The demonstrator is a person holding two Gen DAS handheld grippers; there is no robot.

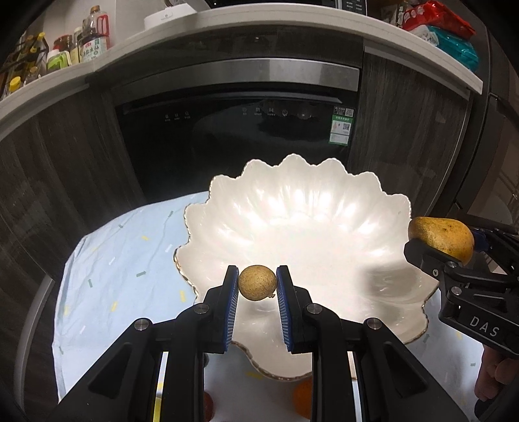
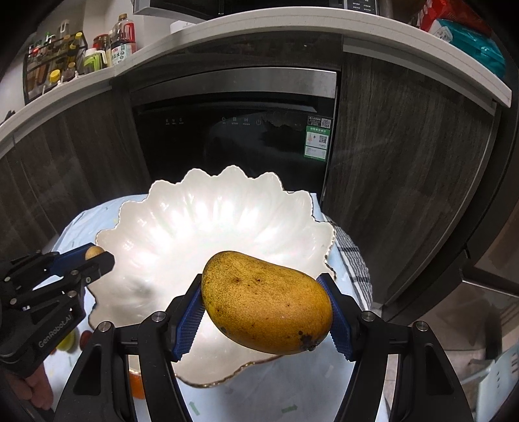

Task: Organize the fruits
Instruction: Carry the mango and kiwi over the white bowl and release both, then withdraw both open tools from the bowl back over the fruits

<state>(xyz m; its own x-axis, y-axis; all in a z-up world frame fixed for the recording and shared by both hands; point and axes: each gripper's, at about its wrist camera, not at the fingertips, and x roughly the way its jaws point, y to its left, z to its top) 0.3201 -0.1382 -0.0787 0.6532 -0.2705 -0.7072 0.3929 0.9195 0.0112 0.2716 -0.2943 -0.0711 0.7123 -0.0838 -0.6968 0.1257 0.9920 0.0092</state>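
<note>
**Presently: two fruits held over the shell-shaped bowl**

Left wrist view. "DAS" is read in white letters on the body of the right gripper at the right edge. A green and white label with QR codes is noted on the black appliance door; its print is too small to be read. Bottles with labels in Chinese characters are seen on the white countertop at upper left, red and teal packets at upper right. A small round fruit, tan and finely speckled with a tiny nub at its lower right, is pinched between the blue ribbed pads of the left gripper, jaws narrow. It is held above the near rim of the white scalloped bowl, gold-edged and pearly inside. The bowl is set on a pale blue cloth printed with small arrows. An orange fruit is glimpsed low, under the bowl's rim.

Right wrist view. "GenRobot.AI" is read on the left gripper, seen at the left with the small fruit in its tips. A mango, yellow-orange with brown freckling and a dark stem scar at lower right, is gripped crosswise by the right gripper, jaws wide around it. It is held above the bowl's near right part. A black and white checked cloth is seen just beside the bowl.
</note>
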